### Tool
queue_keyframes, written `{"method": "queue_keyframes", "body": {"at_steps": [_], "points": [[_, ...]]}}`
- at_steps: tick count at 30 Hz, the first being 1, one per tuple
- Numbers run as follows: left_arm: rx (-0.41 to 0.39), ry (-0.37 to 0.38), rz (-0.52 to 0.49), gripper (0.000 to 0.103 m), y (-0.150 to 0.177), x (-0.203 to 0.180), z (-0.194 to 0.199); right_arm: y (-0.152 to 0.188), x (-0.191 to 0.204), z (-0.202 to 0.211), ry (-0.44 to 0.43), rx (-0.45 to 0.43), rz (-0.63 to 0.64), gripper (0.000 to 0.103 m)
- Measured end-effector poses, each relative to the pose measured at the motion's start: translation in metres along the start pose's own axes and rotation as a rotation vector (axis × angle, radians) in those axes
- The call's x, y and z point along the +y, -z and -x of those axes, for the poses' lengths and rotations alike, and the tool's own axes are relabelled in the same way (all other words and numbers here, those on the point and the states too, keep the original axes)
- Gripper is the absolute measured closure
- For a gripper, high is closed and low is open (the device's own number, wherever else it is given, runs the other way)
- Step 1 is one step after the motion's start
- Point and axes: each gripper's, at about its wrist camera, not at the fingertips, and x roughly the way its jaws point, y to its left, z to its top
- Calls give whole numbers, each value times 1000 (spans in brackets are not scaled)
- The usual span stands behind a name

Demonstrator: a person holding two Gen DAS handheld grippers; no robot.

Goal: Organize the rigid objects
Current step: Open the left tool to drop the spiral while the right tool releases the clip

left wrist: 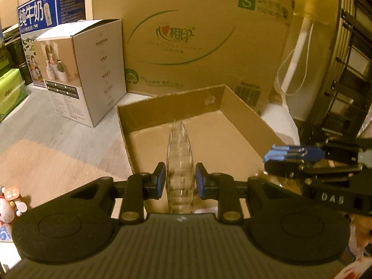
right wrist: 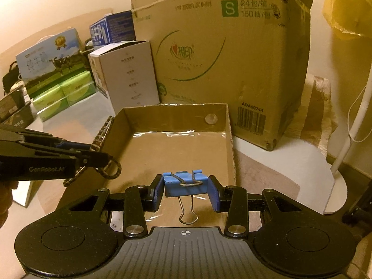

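1. At the far left, green tissue packs (left wrist: 11,90) lay in front of a blue milk carton box (left wrist: 51,7). A tall white-and-grey box (left wrist: 93,69) with an open top flap stood just to their right.
2. The left tool (left wrist: 180,179) pointed downward over the near edge of the cardboard tray (left wrist: 162,107). A ribbed hoop (left wrist: 180,158) stood on edge between its blue pads. From the right wrist view the hoop looked dark and chain-patterned, reaching along the tray's left wall.
3. The pads seemed to sit slightly off the hoop on both sides, so the tool read as parted rather than clamped. Blur on the hoop made that hard to be sure of.
4. The tray was shallow and open-topped, with nothing on its floor but a strip of clear tape. It lay just in front of a large brown carton (left wrist: 197,34) printed with a green S square.
5. The right tool (right wrist: 186,186) was clamped on a blue binder clip (right wrist: 176,186), one pad against each end of the body. One wire handle lay folded over the clip's top and the other hung toward the camera. The clip was held above the tray's near end, to the right of the hoop.
6. Right of the carton, a white pole (left wrist: 295,53) rose from a flat white base with a thin cord looped beside it.
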Motion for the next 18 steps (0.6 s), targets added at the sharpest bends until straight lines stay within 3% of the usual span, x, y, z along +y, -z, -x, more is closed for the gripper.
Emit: {"method": "queue_keyframes", "body": {"at_steps": [18], "points": [[-43, -37, 72, 67, 23, 23, 44, 6, 4, 5, -5, 10, -19, 62]]}}
